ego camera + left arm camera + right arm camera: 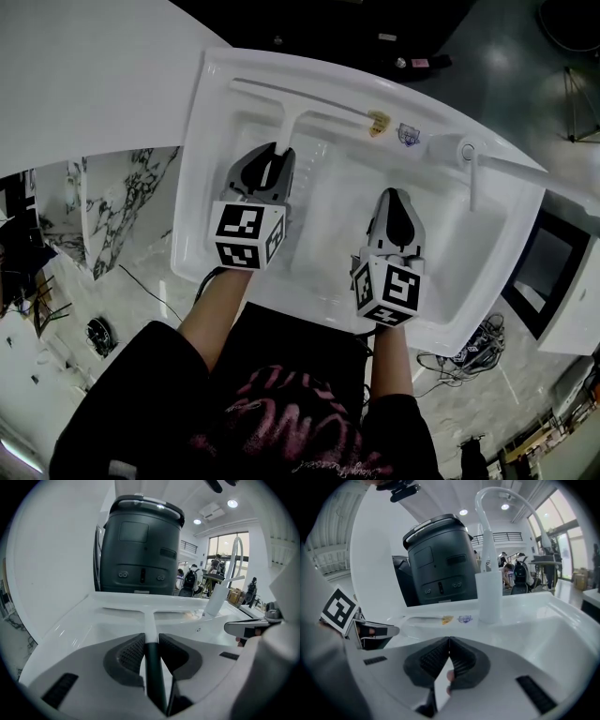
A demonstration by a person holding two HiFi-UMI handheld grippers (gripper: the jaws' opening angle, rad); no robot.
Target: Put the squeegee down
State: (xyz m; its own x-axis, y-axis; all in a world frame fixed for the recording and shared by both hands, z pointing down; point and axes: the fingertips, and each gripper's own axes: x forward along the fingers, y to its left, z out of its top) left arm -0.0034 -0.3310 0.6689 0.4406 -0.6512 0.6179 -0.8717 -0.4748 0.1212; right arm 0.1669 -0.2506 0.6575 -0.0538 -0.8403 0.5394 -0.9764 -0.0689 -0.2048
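A white T-shaped squeegee (285, 117) points away from me over the white sink (202, 169), its blade lying along the basin's back wall. My left gripper (275, 157) is shut on the squeegee's handle; in the left gripper view the ribbed pads (132, 652) clamp the dark grip of the squeegee (150, 620), and the blade runs crosswise ahead. Whether the blade touches the sink I cannot tell. My right gripper (395, 201) hovers over the basin's right half, jaws shut with nothing between them (449, 642).
A white faucet (470, 161) stands at the sink's back right, tall in the right gripper view (490, 590). Two small stickers (392, 127) sit on the back ledge. A dark bin-like unit (140, 545) stands behind the sink. A marble-patterned panel (122, 202) is at left.
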